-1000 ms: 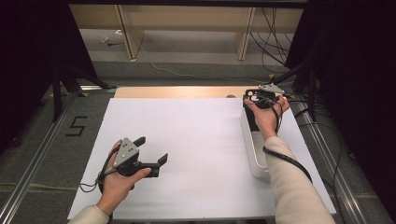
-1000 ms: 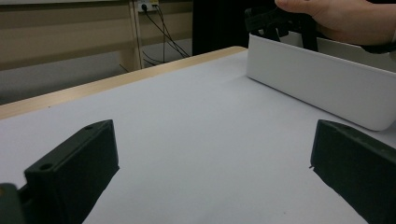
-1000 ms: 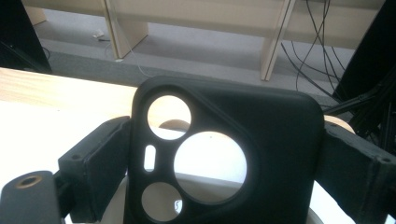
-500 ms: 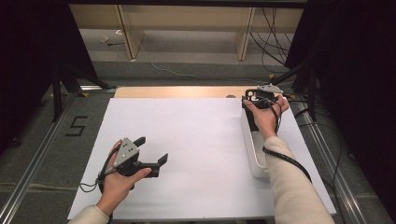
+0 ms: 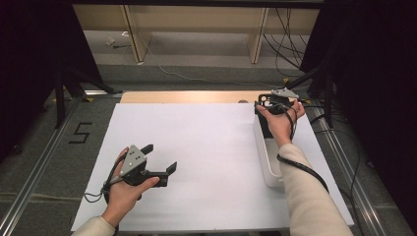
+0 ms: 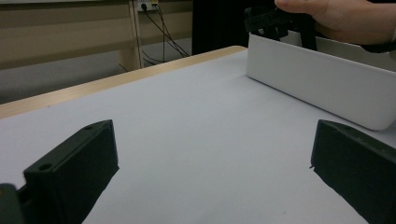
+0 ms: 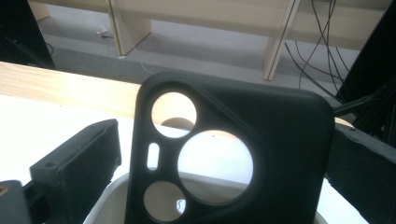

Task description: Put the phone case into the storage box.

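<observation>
On the white sheet (image 5: 206, 147), at about 7 o'clock in the high view, the left gripper (image 5: 158, 160) rests low in the person's left hand (image 5: 123, 189). Its 2 jaws stand wide apart with nothing between them, pointing toward 3 o'clock. In the left gripper view the bare sheet lies between the jaws, and the white bin (image 6: 322, 84) sits at 2 o'clock.

At about 2 o'clock in the high view, the right hand (image 5: 280, 123) holds the right gripper (image 5: 263, 105) over the far end of the long white bin (image 5: 268, 162), which runs along the sheet's right edge. In the right gripper view a black phone case (image 7: 233, 154) with 3 round cutouts and 1 slot stands upright between the jaws, its lower part inside the bin. The jaws have just been opening. The left jaw stands clear of the case; the right one lies close to its edge, and whether it touches I cannot tell.
</observation>
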Demonstrator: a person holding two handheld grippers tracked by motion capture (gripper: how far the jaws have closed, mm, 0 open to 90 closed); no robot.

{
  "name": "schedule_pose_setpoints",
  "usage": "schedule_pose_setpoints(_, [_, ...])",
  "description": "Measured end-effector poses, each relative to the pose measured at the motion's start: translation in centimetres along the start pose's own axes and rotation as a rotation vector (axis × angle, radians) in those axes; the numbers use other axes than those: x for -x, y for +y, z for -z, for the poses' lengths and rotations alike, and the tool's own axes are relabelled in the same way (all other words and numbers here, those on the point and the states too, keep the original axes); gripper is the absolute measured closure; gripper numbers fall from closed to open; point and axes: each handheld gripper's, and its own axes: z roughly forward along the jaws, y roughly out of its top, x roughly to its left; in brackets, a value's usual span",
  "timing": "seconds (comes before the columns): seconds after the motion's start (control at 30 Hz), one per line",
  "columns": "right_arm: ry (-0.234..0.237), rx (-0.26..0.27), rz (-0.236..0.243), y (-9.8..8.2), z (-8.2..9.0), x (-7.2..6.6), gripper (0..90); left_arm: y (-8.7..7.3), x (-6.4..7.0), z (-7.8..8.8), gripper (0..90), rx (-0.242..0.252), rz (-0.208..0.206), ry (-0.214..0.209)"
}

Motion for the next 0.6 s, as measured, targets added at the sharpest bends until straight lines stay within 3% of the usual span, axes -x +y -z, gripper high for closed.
schedule_pose_setpoints(0.6, [0.04,0.059,0.011,1.1,2.0,0.0,0.7,0.0,0.0,0.0,0.2,0.0,-0.001,0.004])
